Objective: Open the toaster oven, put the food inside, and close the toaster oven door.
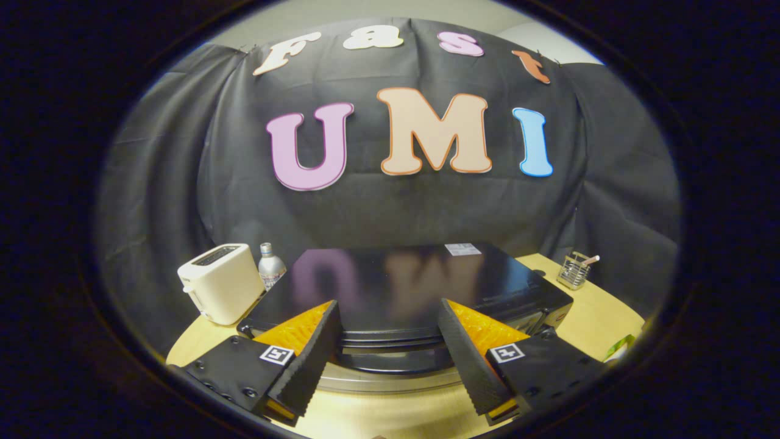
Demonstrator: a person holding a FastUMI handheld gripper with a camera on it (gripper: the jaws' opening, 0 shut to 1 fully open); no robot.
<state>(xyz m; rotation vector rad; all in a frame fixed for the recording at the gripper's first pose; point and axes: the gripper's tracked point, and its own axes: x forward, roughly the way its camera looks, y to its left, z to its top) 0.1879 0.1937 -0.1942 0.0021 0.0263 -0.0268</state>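
Fingers (388, 341) spread wide, empty, above the toaster oven (405, 286) (its top label (462, 249) unreadable).

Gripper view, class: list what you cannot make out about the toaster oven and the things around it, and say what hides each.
- Toaster oven: seen from above; its front, below the top edge, cannot be made out, so door state is unknown.
- Food: the green item is cut off at the view's rim.
- Bottle: lower part hidden behind the white toaster.
- Gripper: fingers apart, holding nothing.
- Wire holder: contents too small.
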